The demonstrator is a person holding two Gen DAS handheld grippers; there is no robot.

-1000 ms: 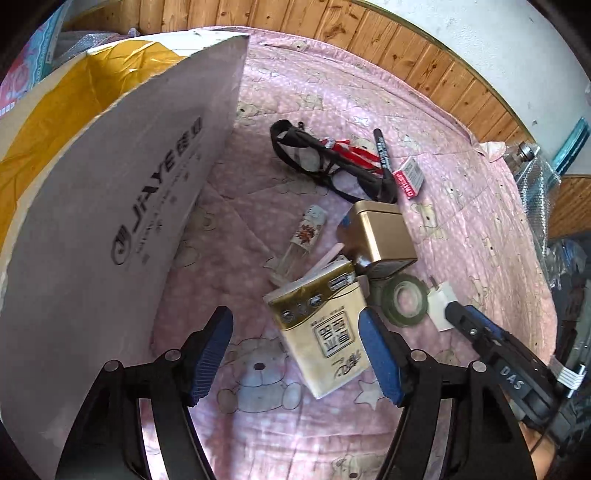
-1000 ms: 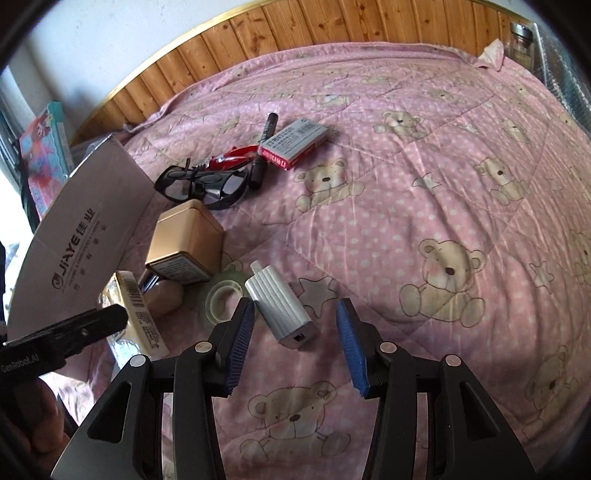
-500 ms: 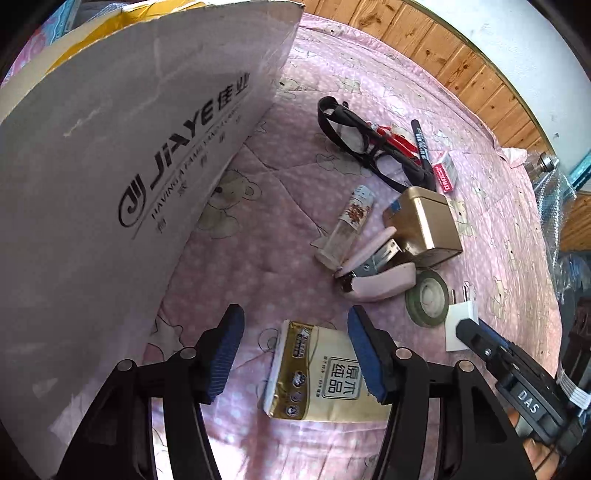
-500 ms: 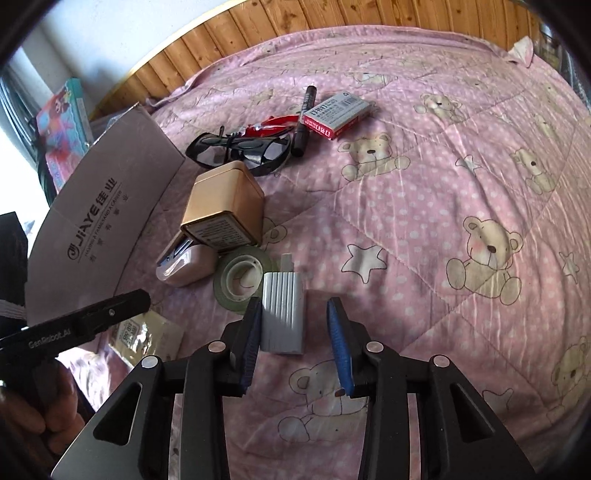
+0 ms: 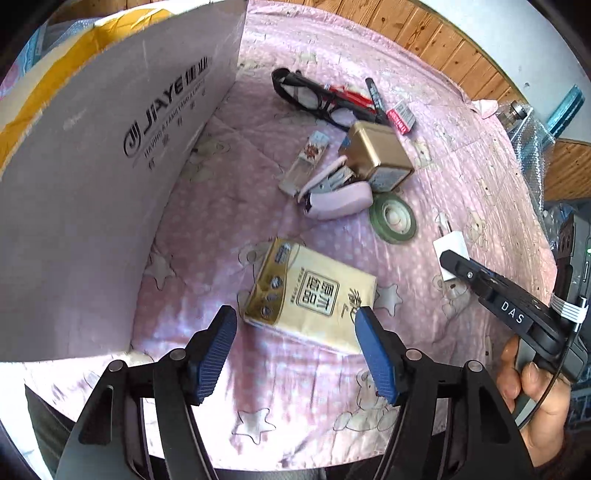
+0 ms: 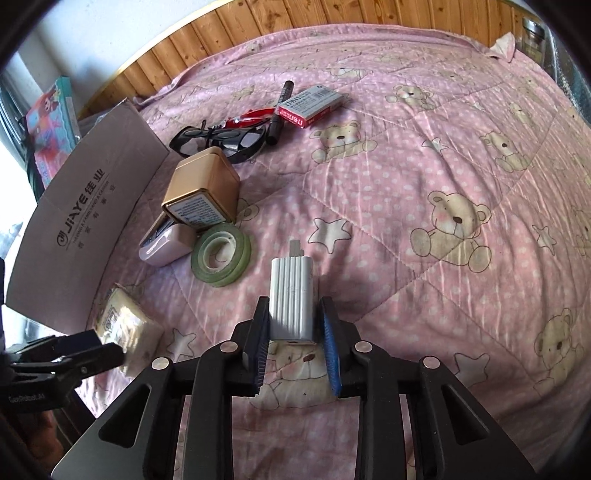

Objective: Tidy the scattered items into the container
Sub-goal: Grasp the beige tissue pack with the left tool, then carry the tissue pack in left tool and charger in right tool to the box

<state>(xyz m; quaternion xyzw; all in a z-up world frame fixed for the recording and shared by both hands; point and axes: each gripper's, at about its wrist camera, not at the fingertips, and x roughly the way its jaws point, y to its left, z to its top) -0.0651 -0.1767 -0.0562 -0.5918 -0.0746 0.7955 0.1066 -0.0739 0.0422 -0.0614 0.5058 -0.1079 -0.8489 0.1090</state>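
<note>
My left gripper (image 5: 295,332) is open just above the bed, and a yellow tissue pack (image 5: 314,295) lies flat right beyond its fingertips. The grey cardboard box (image 5: 110,147) stands close on the left with its flap up. My right gripper (image 6: 295,332) is shut on a white ribbed charger (image 6: 293,291) that rests on the pink bedspread. Farther off lie a green tape roll (image 6: 221,258), a pink stapler (image 6: 166,245), a gold tin (image 6: 203,192), black glasses (image 6: 221,140), a marker (image 6: 280,110), a red-and-white box (image 6: 310,105) and a small clear bottle (image 5: 306,162).
The bedspread (image 6: 443,166) stretches bare to the right of the items. A wooden headboard (image 6: 295,18) runs along the far edge. Bubble wrap and a jar (image 5: 517,114) sit at the bed's right edge. A hand (image 5: 535,406) holds the right gripper's handle.
The tissue pack has come off the stapler toward the near edge, and the left gripper has drawn back from it. The right gripper's fingers have closed in on the charger.
</note>
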